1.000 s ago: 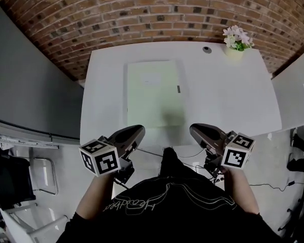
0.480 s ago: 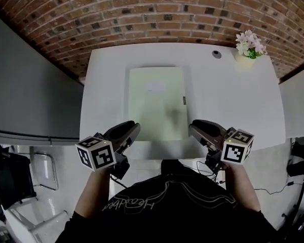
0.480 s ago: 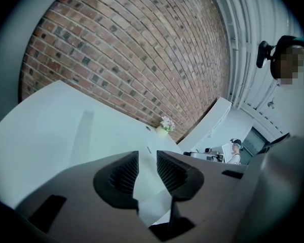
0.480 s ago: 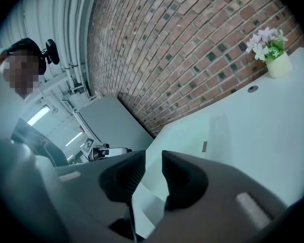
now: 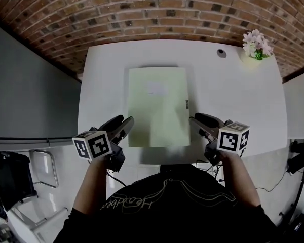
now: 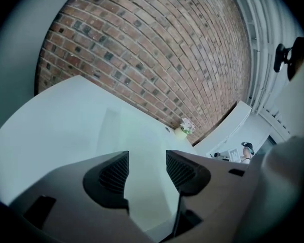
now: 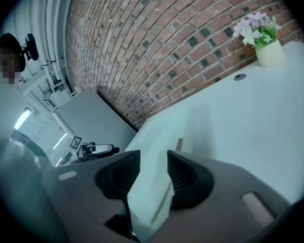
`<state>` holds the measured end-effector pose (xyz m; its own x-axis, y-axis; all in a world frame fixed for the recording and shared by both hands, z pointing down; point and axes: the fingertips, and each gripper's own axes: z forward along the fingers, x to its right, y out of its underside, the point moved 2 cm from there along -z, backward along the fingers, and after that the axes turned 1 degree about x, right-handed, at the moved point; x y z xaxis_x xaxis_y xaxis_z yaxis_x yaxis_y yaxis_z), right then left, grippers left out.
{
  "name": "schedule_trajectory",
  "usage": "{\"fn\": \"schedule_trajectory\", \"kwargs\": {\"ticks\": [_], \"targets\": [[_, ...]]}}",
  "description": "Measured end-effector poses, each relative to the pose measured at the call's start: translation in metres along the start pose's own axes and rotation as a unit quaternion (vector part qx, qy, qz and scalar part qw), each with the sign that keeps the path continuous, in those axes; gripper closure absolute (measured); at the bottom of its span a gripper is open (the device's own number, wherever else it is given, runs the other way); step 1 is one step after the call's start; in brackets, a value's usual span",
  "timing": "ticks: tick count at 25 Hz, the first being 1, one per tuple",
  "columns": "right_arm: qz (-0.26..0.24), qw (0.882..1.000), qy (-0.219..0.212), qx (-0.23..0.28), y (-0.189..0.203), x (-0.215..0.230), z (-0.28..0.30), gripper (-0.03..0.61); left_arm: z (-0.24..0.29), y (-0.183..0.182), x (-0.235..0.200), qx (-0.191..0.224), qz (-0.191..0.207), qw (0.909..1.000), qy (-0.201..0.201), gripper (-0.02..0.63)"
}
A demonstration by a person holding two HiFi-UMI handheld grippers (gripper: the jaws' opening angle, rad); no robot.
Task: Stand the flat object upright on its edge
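Note:
A pale green flat folder (image 5: 157,105) lies flat in the middle of the white table (image 5: 233,100), its long side running away from me. My left gripper (image 5: 122,123) hovers at the folder's near left corner, apart from it. My right gripper (image 5: 193,119) hovers at the near right corner. Both are opening, with nothing between their jaws. In the left gripper view, the folder (image 6: 142,146) shows beyond the gap of the left gripper (image 6: 147,172). The right gripper view has the folder (image 7: 164,135) lying ahead of the right gripper (image 7: 153,173).
A small pot of pale flowers (image 5: 256,44) stands at the table's far right corner, with a round cable hole (image 5: 221,53) beside it. A brick wall runs behind the table. A chair (image 5: 38,173) stands on the floor at my left.
Both grippers have moved forward from over the floor to the table's near edge, either side of the folder's near end. The folder has stayed flat.

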<state>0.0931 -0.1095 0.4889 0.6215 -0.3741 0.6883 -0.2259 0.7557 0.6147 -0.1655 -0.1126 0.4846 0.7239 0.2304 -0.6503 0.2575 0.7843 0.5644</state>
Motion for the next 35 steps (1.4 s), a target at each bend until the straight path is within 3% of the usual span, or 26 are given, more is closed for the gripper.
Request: {"fn": "schedule_trajectory", "kwargs": {"ticks": [6,14,35], "targets": [[0.003,1.000,0.016,-0.025,-0.002,0.024,0.020,0.386,0.023,-0.005,-0.024,-0.032,-0.011,0.9994,-0.007,0.374],[0.016,0.998,0.028,-0.062,0.000,0.051,0.043,0.380,0.047,-0.005,-0.042,-0.069,-0.026,0.9972,-0.015,0.373],[0.069,0.994,0.024,-0.082,0.008,0.061,0.064,0.382,0.067,0.006,-0.062,-0.105,-0.079,0.9908,-0.031,0.376]]}}
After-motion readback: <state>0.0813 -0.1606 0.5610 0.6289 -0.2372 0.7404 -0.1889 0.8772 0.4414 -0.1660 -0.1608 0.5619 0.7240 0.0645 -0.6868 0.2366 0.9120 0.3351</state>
